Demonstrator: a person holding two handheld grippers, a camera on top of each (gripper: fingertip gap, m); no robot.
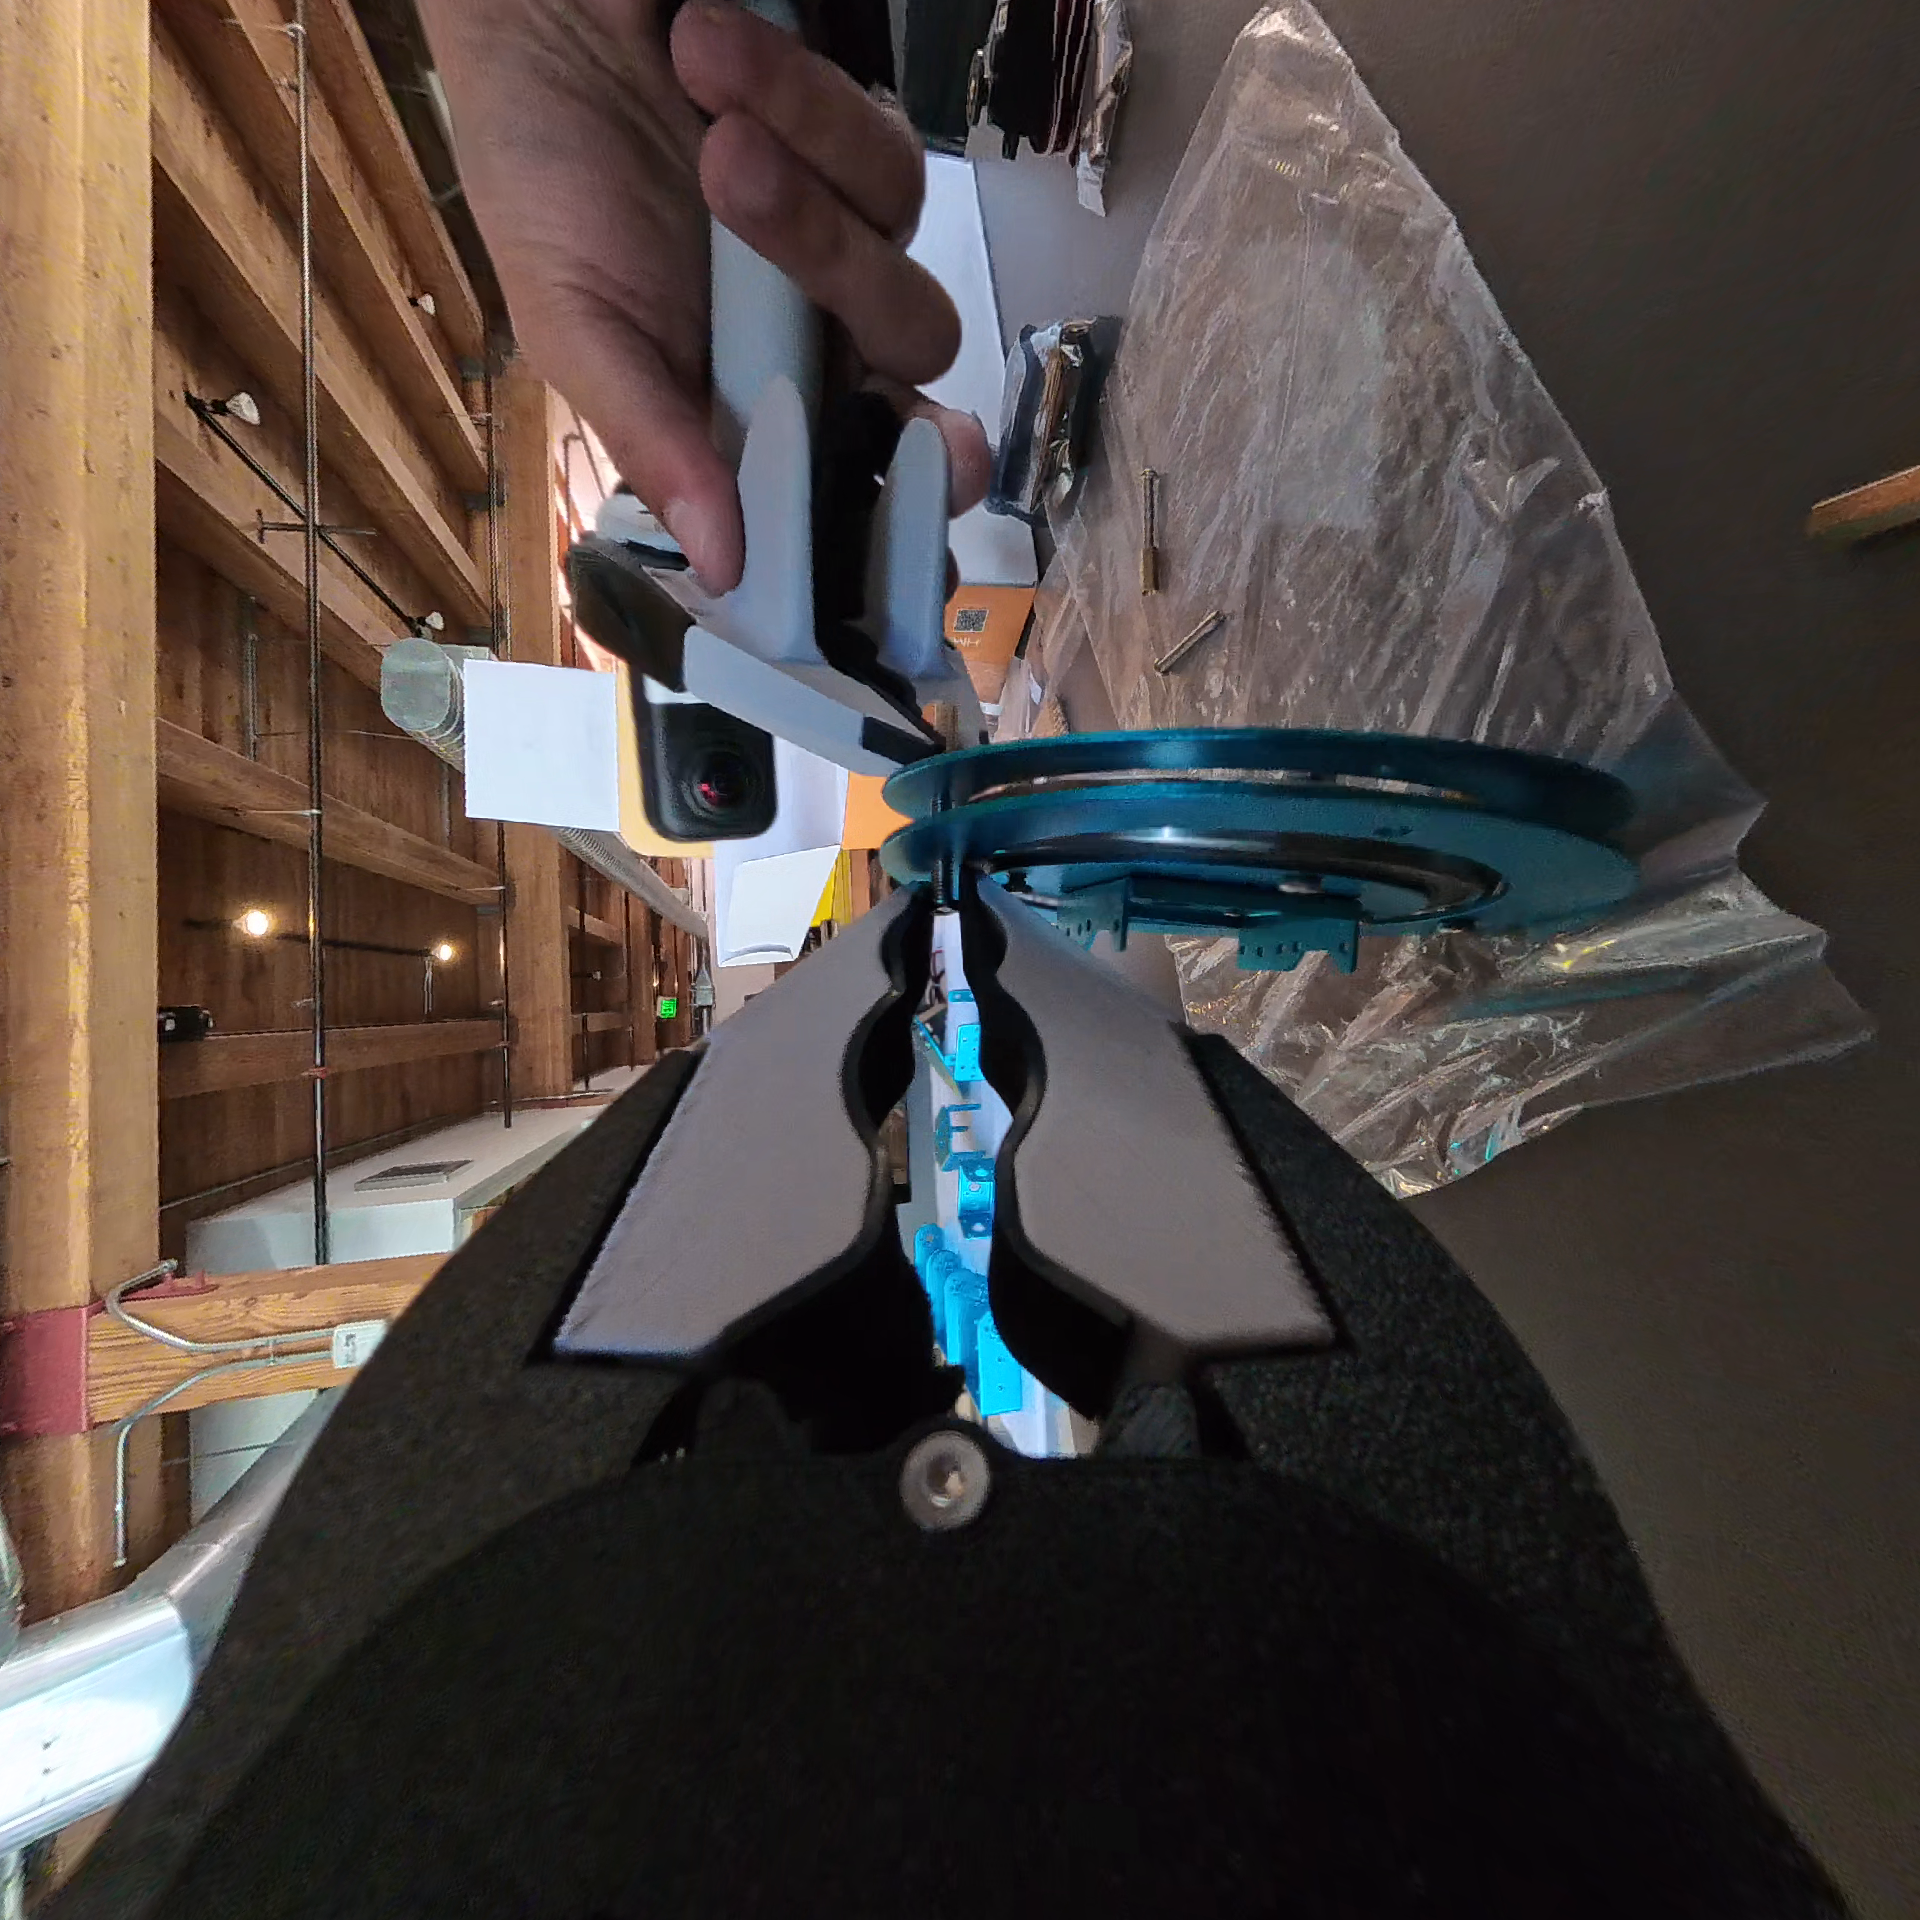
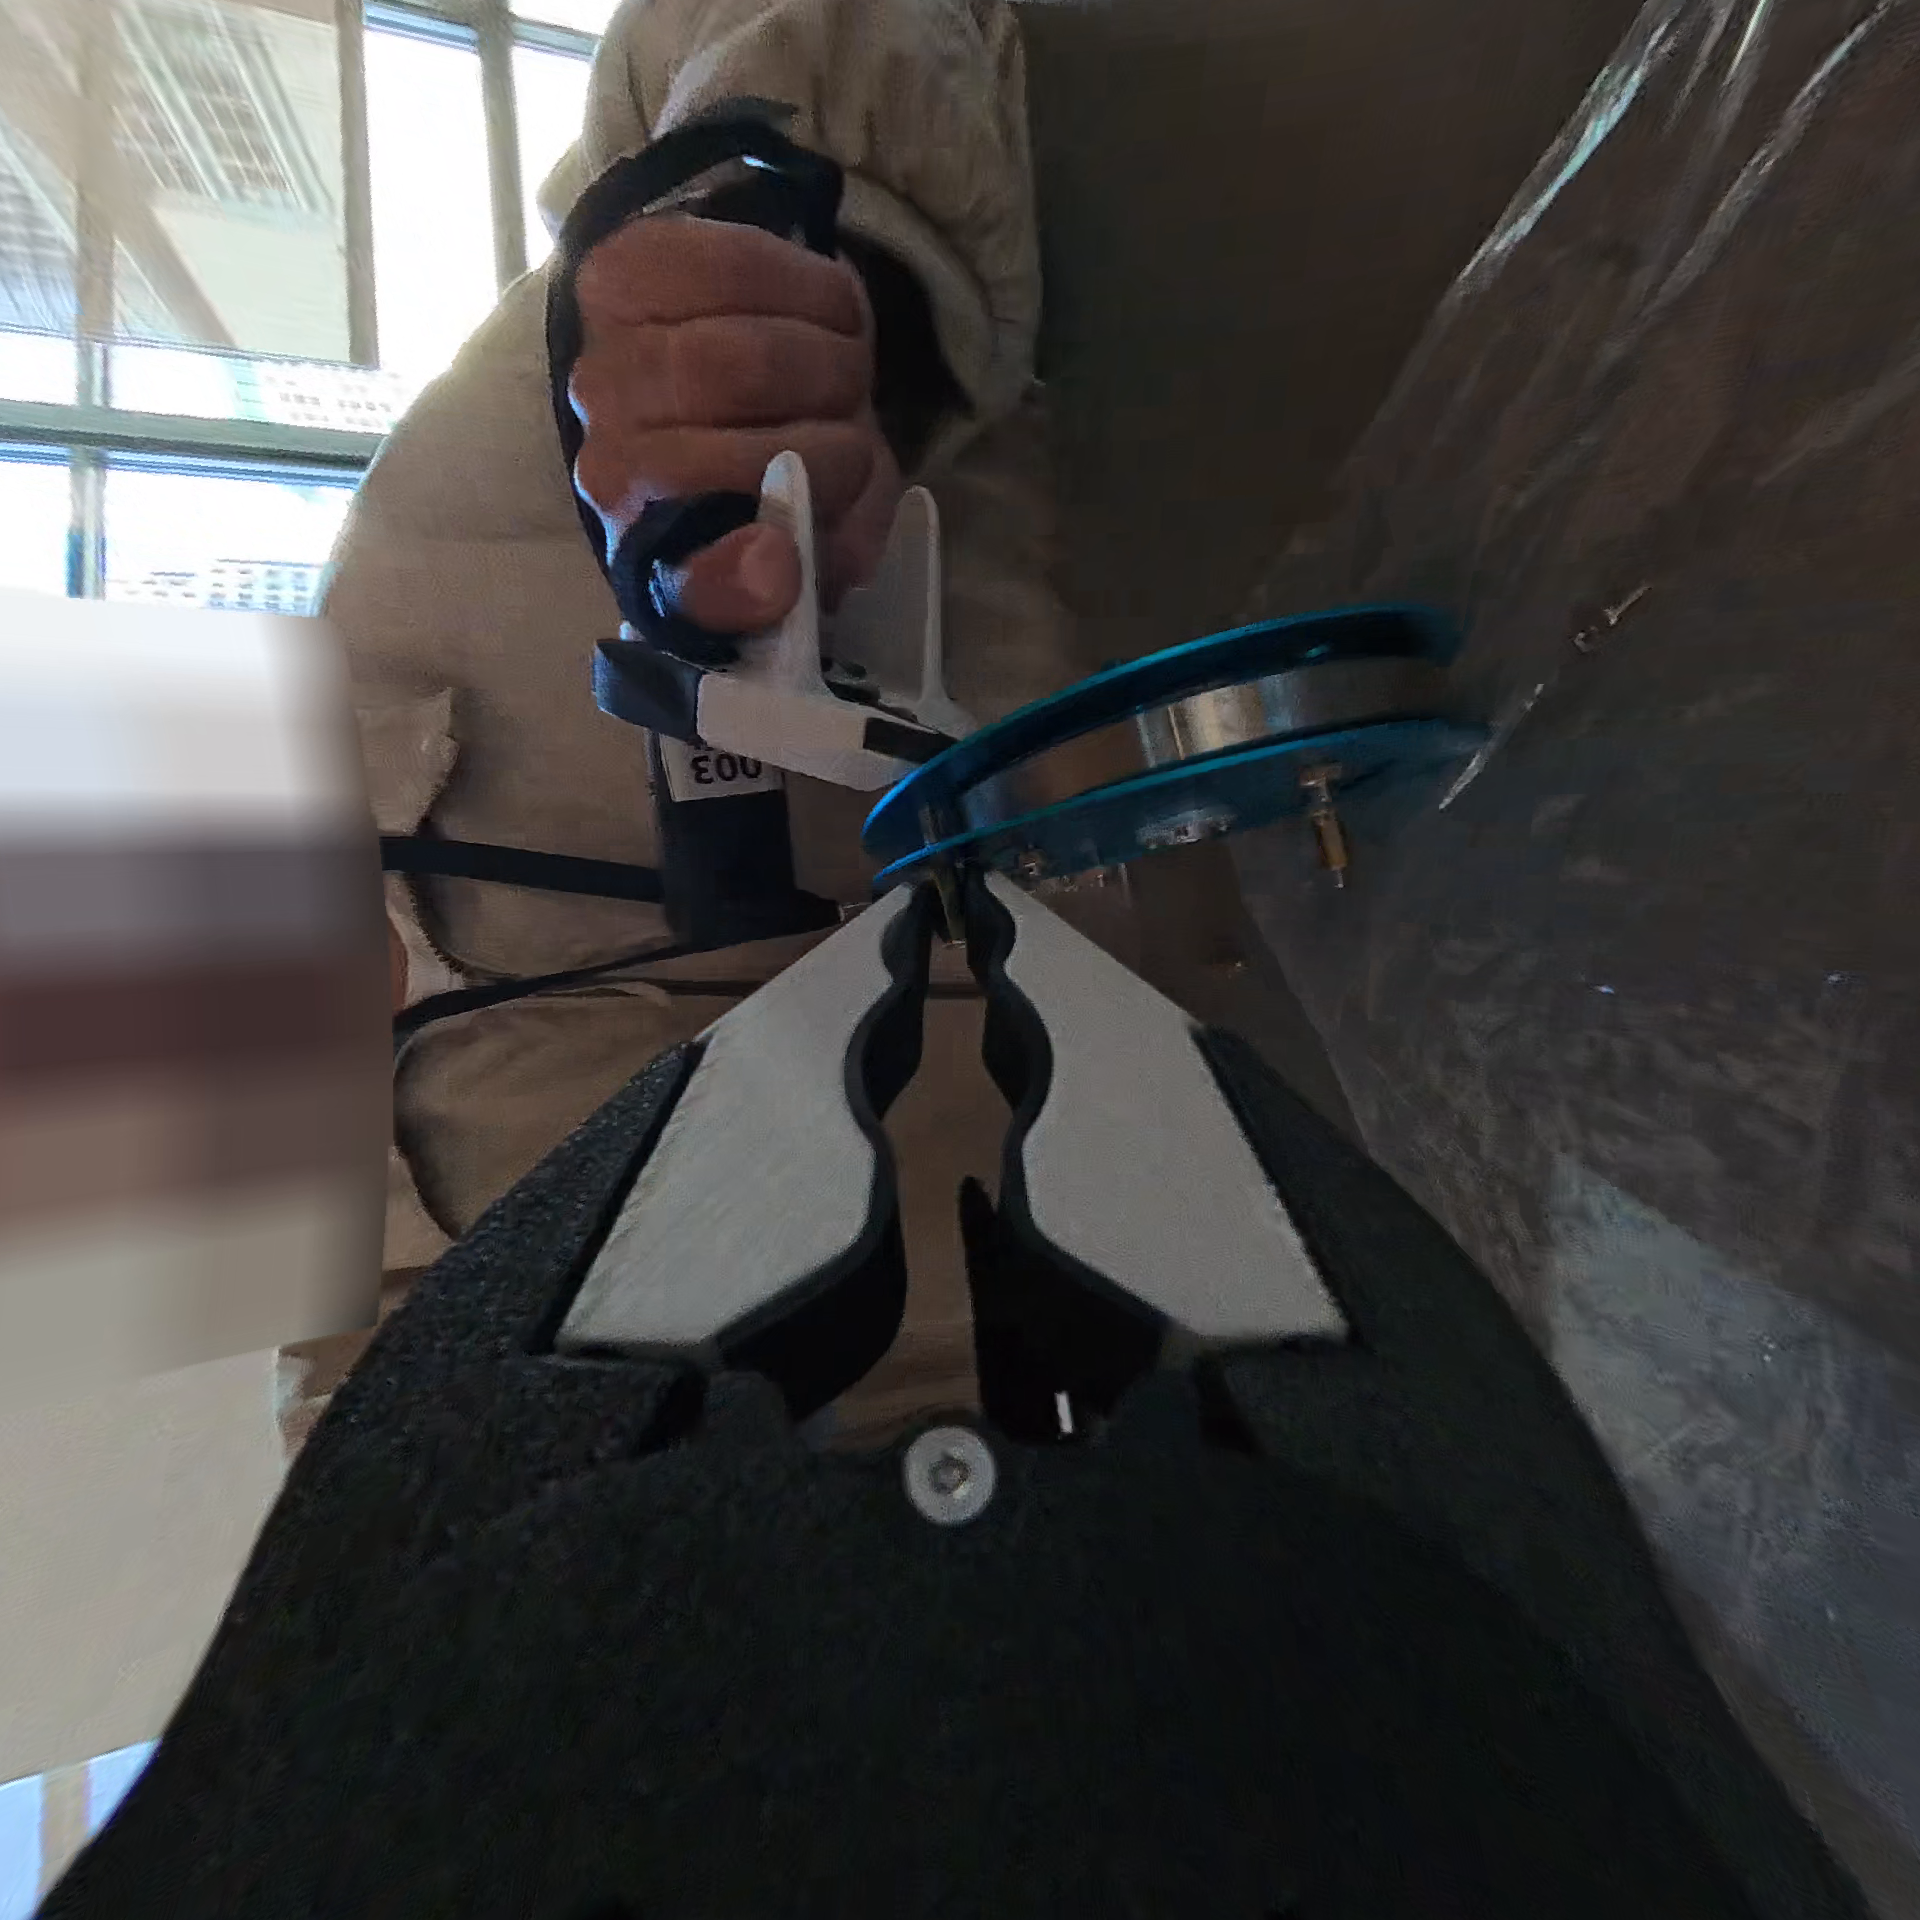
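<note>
Two hand-held grippers are meeting at one rim of the blue disc assembly [image 1: 1299, 831], left hand-held gripper [image 1: 951, 899] clenching a screw's tip beneath, right hand-held gripper [image 2: 951, 914] pinching a brass standoff [image 2: 948, 904].

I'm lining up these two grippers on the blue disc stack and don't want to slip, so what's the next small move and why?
Probably turn the right gripper gently while the left gripper holds steady. Each is pinched on small hardware at the rim of the blue disc assembly: the right on a brass standoff, the left on a screw end.
</note>
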